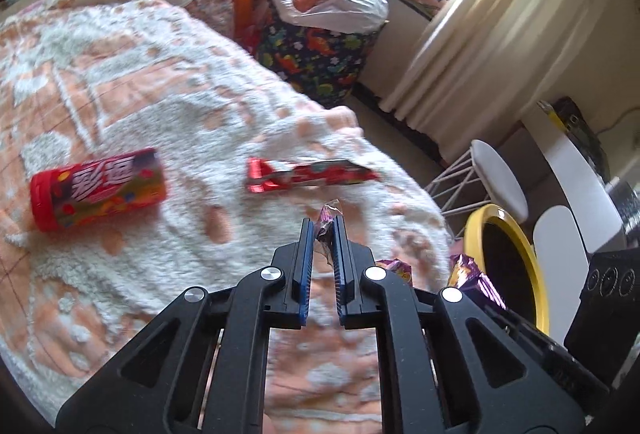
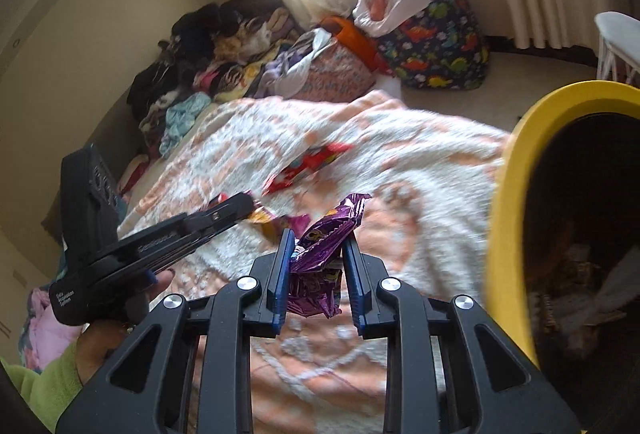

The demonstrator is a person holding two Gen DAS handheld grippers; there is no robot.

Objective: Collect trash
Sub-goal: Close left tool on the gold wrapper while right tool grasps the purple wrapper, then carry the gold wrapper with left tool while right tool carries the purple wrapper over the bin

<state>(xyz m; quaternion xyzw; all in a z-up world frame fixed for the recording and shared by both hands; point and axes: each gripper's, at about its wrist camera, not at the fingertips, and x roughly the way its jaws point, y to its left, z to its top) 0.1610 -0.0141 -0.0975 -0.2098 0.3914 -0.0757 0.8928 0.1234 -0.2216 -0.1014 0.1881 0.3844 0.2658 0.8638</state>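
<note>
The left gripper (image 1: 323,224) slopes down over the peach-and-white blanket (image 1: 132,74), its jaws clenched on a small crinkled wrapper (image 1: 325,224); a red canister (image 1: 98,188) and a red wrapper (image 1: 310,174) lie on the blanket beyond it. The right gripper (image 2: 318,240) also slopes down, grasping a crumpled purple wrapper (image 2: 326,250) just beside the yellow-rimmed bin (image 2: 516,194), with a green-sleeved hand (image 2: 108,338) holding the left tool at its side
</note>
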